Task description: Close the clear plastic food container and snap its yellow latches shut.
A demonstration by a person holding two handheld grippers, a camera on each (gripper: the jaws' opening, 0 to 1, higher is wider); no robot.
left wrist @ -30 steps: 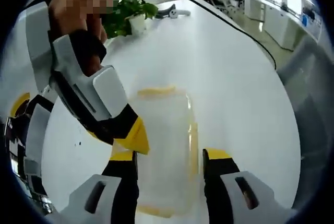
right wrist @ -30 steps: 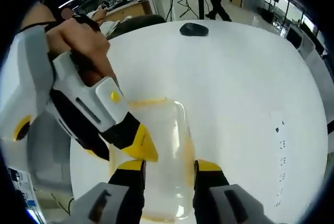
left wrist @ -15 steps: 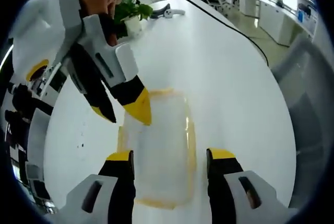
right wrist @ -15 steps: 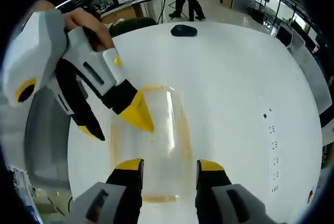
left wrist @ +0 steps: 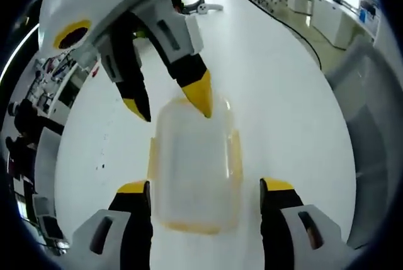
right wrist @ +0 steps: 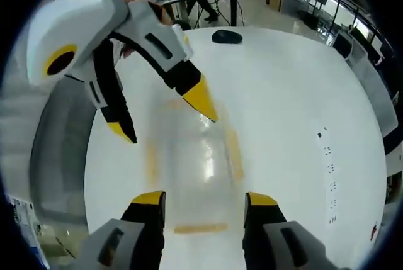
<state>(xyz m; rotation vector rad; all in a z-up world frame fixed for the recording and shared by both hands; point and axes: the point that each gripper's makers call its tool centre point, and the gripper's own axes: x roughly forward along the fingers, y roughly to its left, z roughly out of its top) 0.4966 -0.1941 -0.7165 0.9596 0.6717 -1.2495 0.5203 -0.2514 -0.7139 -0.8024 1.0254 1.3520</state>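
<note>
The clear plastic food container with yellow latches (left wrist: pixel 192 169) sits flat on the round white counter (left wrist: pixel 283 94). Its see-through lid looks to be on top already, so I think the closing part is done. The yellow latches along its edges (right wrist: pixel 234 153) are blurry. I cannot tell which ones are snapped down and which are still loose. So some snapping may still be left to do, and I would check each side.

In the left gripper view, the left hand-held gripper (left wrist: pixel 204 189) is right over the container. Its two black and yellow jaws are spread wide, one on each side of the box, and they hold nothing. The right hand-held gripper (left wrist: pixel 171 101) comes in at the far end of the container. Its jaws are spread too, and one yellow tip is at the far edge of the lid. I cannot tell if it is touching.

In the right gripper view, the right hand-held gripper (right wrist: pixel 204 198) has its jaws apart on both sides of the container, not pinching it.

Farther away from the container, a small dark oval thing (right wrist: pixel 225 36) lies on the counter, and a black cable (left wrist: pixel 277 21) runs across it.
</note>
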